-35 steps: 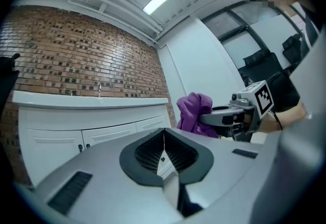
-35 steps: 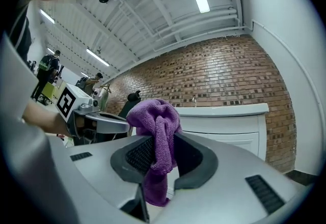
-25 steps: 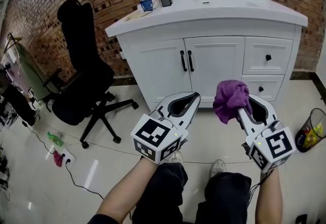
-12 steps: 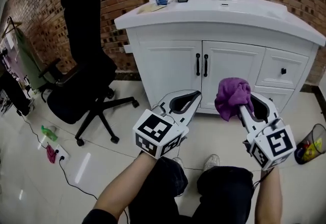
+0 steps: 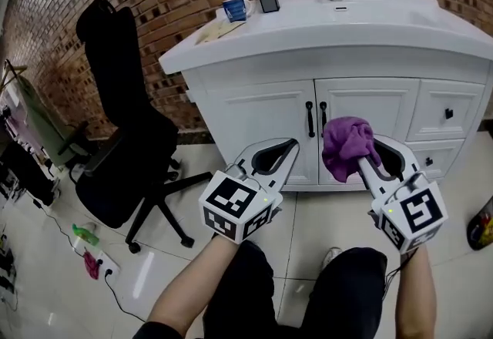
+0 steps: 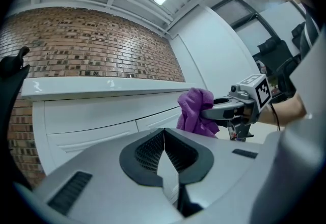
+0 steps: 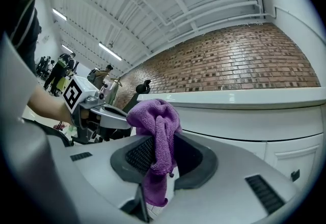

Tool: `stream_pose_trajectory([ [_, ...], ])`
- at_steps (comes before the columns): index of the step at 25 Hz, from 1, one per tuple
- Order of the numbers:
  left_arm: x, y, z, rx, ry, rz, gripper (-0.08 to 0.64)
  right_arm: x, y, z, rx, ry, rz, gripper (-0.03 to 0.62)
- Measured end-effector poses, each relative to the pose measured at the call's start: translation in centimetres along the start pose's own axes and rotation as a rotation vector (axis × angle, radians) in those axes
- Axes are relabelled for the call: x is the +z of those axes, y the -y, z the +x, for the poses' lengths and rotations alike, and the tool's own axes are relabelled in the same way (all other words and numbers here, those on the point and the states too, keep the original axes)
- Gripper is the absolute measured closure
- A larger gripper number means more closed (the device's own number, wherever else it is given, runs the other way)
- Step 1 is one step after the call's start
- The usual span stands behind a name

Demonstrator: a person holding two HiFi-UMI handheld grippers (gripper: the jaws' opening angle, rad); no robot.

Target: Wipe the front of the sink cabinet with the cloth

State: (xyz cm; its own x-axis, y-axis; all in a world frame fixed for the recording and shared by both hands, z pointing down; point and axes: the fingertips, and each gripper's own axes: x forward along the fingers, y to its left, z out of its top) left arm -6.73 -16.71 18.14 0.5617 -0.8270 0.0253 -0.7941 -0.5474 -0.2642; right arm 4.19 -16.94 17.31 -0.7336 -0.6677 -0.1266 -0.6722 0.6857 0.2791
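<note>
Approach: the right gripper (image 5: pixel 370 143), fingers clamped on the purple cloth (image 5: pixel 343 143), sits short of the cabinet front (image 5: pixel 262 123) at twelve o'clock. The left gripper (image 5: pixel 288 145) is closed and empty. Next, press the cloth on.

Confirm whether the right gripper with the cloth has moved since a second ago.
Yes. Right gripper, shut on the cloth, has shifted left along the sink cabinet: from over the lower drawer to the right door, beside the door handles.
</note>
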Motion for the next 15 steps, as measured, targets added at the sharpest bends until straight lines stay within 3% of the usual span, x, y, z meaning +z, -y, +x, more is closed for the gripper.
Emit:
stream_pose_trajectory([
  [8,-2.5,-7.2,0.5,-0.002,0.008,-0.022,0.555,-0.9,-1.4,8.0,0.017,-0.039,-0.030,0.503],
  [15,-4.4,-13.4,-0.6,0.045,0.001,-0.046,0.555,-1.7,-3.6,15.3,0.069,-0.063,-0.047,0.503],
])
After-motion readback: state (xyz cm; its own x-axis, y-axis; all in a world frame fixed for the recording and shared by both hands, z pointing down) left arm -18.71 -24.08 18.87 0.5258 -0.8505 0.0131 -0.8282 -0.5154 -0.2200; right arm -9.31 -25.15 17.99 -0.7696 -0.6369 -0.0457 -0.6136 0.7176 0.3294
